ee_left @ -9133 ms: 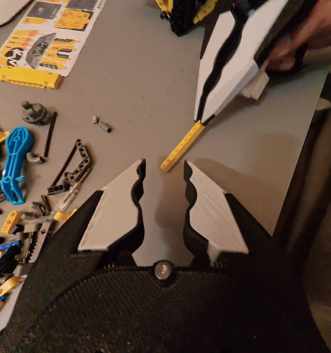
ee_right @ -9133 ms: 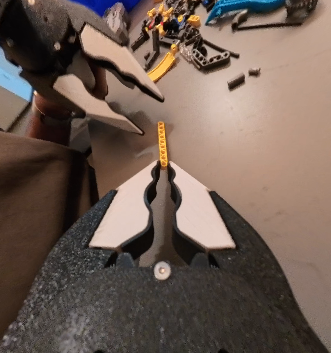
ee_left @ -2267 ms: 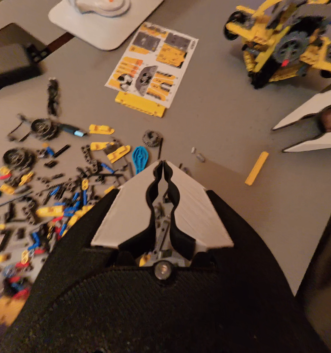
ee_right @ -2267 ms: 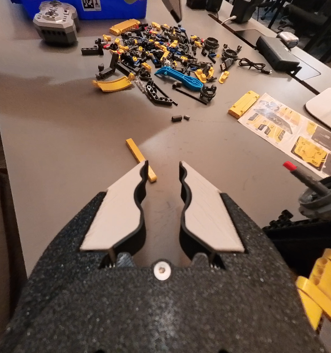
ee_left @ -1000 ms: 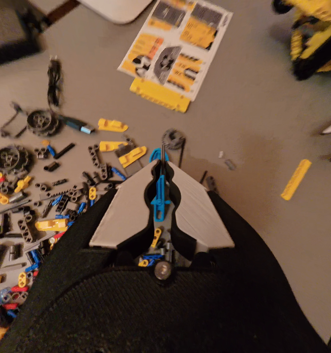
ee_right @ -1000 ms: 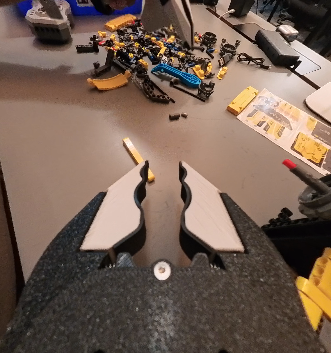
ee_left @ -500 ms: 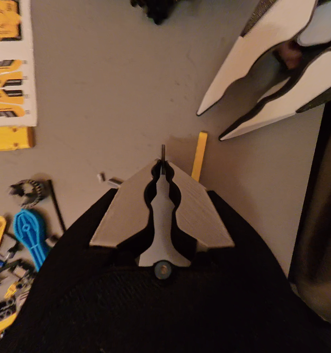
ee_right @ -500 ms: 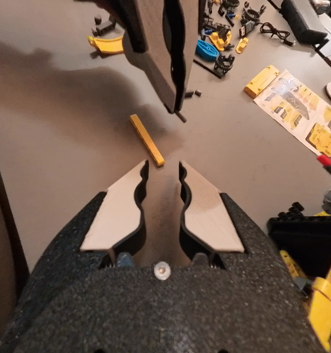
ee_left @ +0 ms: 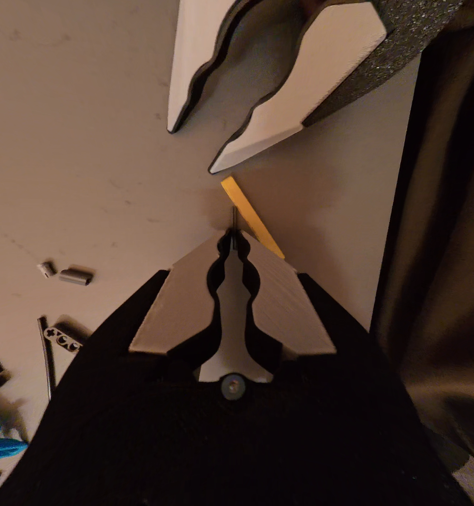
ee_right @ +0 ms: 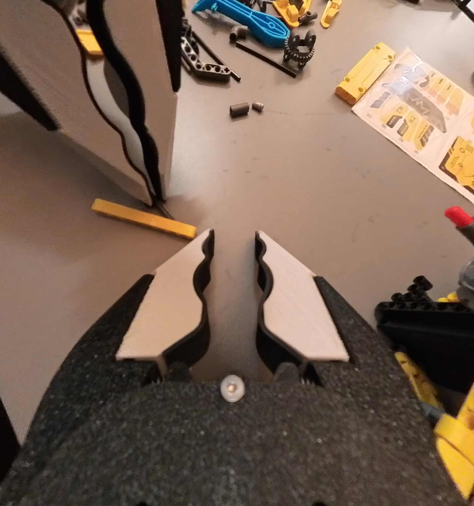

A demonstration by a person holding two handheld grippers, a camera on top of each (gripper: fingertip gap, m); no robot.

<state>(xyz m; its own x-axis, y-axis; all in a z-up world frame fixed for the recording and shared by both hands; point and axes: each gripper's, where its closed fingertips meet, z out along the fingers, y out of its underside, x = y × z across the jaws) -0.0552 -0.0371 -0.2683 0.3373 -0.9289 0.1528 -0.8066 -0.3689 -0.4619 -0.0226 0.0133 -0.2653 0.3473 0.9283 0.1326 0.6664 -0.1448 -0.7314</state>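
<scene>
My left gripper (ee_left: 232, 232) is shut on a thin dark axle rod (ee_left: 233, 219). The rod's tip sits at the grey table right beside a long yellow beam (ee_left: 251, 219). In the right wrist view the same left gripper (ee_right: 155, 198) comes down from the upper left, its rod tip (ee_right: 166, 213) touching or almost touching the yellow beam (ee_right: 144, 222). My right gripper (ee_right: 233, 238) is open and empty, just right of the beam's near end. It also shows in the left wrist view (ee_left: 192, 150), open above the beam's far end.
Two small grey bushes (ee_right: 240, 109) lie on the grey table (ee_right: 298, 178). A blue part (ee_right: 246, 23), black beams (ee_right: 203, 61), a gear (ee_right: 298, 48), a yellow panel (ee_right: 364, 72) and a printed sheet (ee_right: 433, 120) lie beyond. A yellow-black model (ee_right: 435, 342) stands at right. The table edge (ee_left: 389, 246) is close. Spacing between my two grippers at the tips: around 6 cm.
My left gripper, shut on the axle rod, has come lower and closer to the yellow beam. My right gripper has moved in toward the beam's end and stays open.
</scene>
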